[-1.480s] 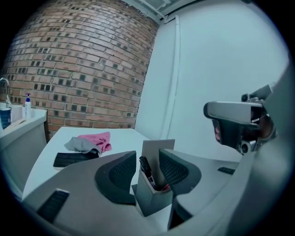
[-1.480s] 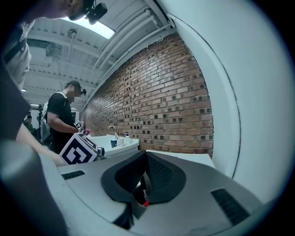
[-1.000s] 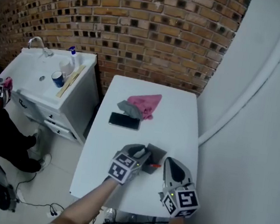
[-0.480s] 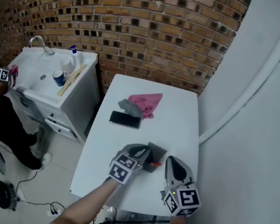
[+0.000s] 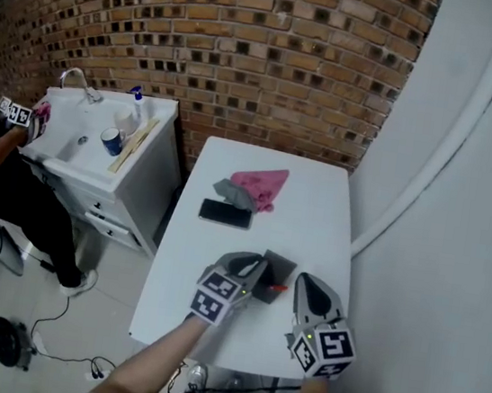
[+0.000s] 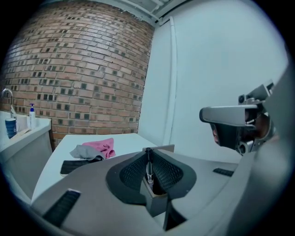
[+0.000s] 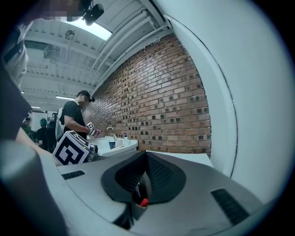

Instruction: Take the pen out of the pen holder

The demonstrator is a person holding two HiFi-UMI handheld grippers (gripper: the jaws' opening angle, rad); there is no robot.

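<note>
Here, the head view looks down on a white table [image 5: 318, 201] set against a brick wall [image 5: 249, 46]. The grey pen holder [image 5: 278, 266] stands near the table's front edge. The left gripper [image 5: 254, 271] reaches it from the left and the right gripper [image 5: 303, 284] lies just beside it on the right. A red cap [image 5: 279, 287] shows at the holder's near side. Farther back lie a black phone [image 5: 225, 214], a grey cloth [image 5: 226, 189] and a pink cloth [image 5: 264, 185]. A washbasin [image 5: 76, 142] stands left of the table, and a person [image 5: 0, 170] is working at it.

In the left gripper view, the dark pen [image 6: 149, 167] stands upright in the pen holder, with its lower end inside the box. The left gripper's jaws have just been closing, and their pads now pinch the pen near its top. The right gripper hangs at the right edge of this view, and the cloths and phone lie behind on the left.

In the right gripper view, the jaws meet at their tips with nothing pinched between the pads. Low in the slit between them, the red cap and a corner of the pen holder show. Whether this gripper touches the holder cannot be told.
</note>
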